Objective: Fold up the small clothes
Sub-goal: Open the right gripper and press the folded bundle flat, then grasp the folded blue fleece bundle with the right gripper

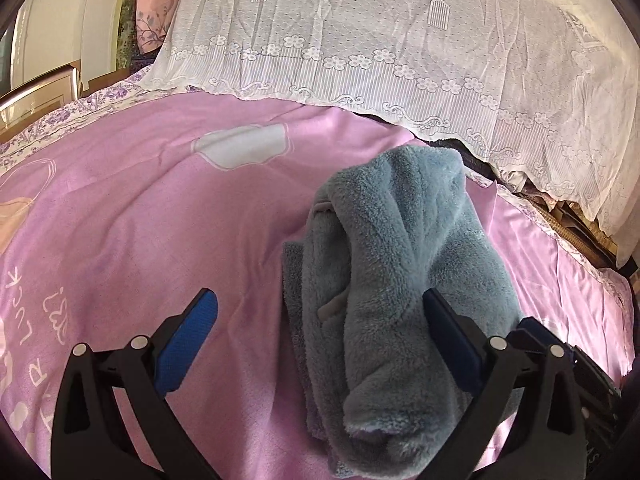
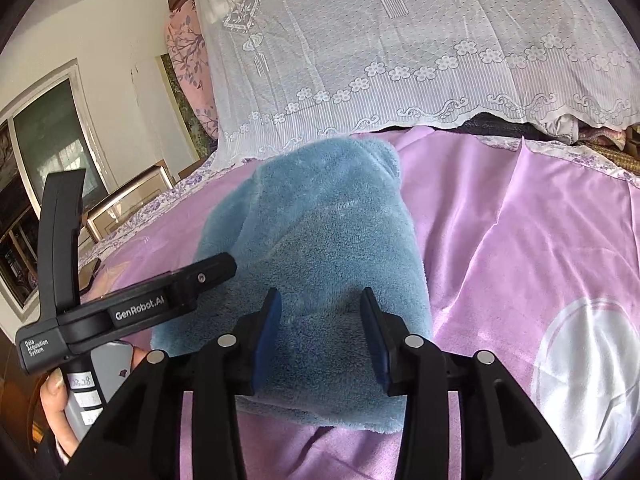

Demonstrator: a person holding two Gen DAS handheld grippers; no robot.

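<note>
both hand-held grippers (image 1: 316, 344) (image 2: 322, 334) spread over blue fleece (image 2: 320, 240) on pink bedsheet (image 1: 140, 220), lace cover (image 1: 360, 40) behind.

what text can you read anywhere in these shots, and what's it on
"GenRobot.AI": on the side of the left gripper, seen in the right wrist view.
"Data Acquisition System": small print on the same gripper's body, near its handle.
"LUCK": white letters, seen upside down, on the pink bedsheet; the other white lettering beside it is too distorted to read.
White labels on the grey handle: handwritten digits, too blurred to read.
</note>
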